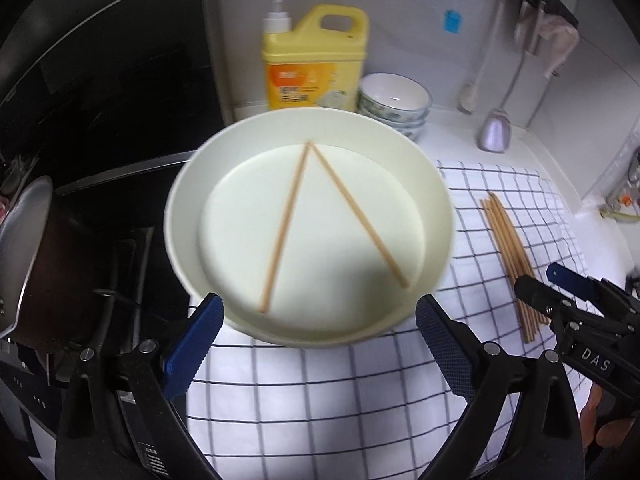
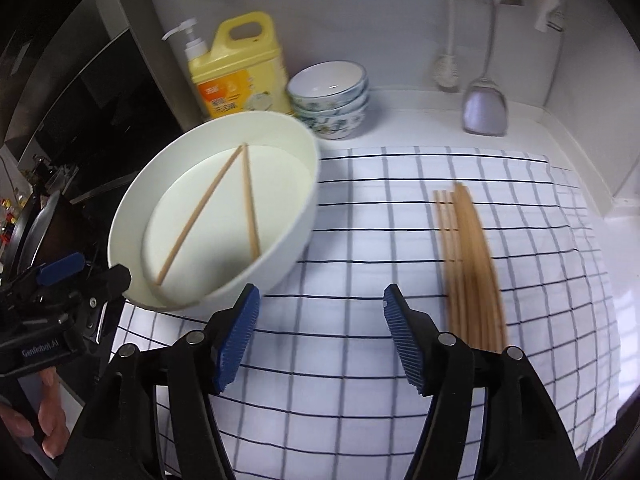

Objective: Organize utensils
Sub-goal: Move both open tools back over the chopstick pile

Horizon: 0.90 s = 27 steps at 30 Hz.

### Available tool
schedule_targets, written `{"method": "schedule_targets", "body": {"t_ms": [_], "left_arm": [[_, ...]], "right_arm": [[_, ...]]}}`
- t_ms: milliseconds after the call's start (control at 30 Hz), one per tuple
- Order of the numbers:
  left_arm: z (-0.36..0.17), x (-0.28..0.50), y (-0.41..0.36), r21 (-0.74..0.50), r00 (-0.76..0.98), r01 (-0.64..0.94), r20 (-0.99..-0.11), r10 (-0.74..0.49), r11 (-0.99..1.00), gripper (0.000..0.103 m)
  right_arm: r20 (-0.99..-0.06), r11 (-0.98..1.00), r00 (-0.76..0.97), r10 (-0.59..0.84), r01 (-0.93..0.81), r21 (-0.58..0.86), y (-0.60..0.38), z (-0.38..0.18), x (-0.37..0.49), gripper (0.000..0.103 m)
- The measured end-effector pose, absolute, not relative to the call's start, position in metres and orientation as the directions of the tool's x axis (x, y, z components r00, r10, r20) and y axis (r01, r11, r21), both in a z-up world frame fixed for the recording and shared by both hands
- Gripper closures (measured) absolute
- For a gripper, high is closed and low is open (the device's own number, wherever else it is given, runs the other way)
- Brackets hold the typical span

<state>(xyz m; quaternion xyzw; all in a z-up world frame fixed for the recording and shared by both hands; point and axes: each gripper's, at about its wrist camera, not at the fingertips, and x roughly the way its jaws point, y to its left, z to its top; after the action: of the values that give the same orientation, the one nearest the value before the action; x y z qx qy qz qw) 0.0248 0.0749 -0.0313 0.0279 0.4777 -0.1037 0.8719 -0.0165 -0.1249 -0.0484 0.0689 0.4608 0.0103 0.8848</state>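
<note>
A large white bowl (image 1: 312, 168) holds two wooden chopsticks (image 1: 286, 224) that meet at the far end in a V. My left gripper (image 1: 320, 320) is open, its blue pads on either side of the bowl's near rim; whether they touch it I cannot tell. The bowl (image 2: 280, 236) and its chopsticks (image 2: 200, 216) also show in the right wrist view. A bundle of several wooden chopsticks (image 2: 472, 260) lies on the checked cloth (image 2: 360, 380), just right of my right gripper (image 2: 318, 340), which is open and empty above the cloth. The bundle (image 1: 512, 256) also shows in the left wrist view.
A yellow detergent jug (image 1: 316, 60) with a pump and stacked patterned bowls (image 1: 394, 100) stand at the back by the wall. A spatula (image 2: 484, 108) hangs against the wall. A dark pan (image 1: 36, 264) and stove are at the left. The counter ends on the right.
</note>
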Motion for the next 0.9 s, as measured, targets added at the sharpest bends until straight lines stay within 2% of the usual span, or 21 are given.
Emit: {"method": "schedule_targets", "body": {"t_ms": [433,700,900], "left_arm": [[-0.029,-0.012,-0.026,-0.066,0.532,0.209,-0.830,-0.170,0.976,0.007],[-0.042,-0.035,-0.074,-0.038,0.533,0.133,-0.840,-0.104,0.990,0.007],[-0.057,-0.037,-0.098,-0.016,0.509,0.131,-0.857,-0.081,0.991,0.007]], "right_arm": [[-0.820,0.993,0.569,0.054,0.052,0.102,-0.231,-0.055,-0.054,0.038],[-0.823,0.994,0.559,0.103,-0.019,0.111,-0.276,-0.077,-0.057,0.038],[-0.821,0.988,0.557,0.122,0.007,0.152,-0.298,-0.091,-0.051,0.037]]}}
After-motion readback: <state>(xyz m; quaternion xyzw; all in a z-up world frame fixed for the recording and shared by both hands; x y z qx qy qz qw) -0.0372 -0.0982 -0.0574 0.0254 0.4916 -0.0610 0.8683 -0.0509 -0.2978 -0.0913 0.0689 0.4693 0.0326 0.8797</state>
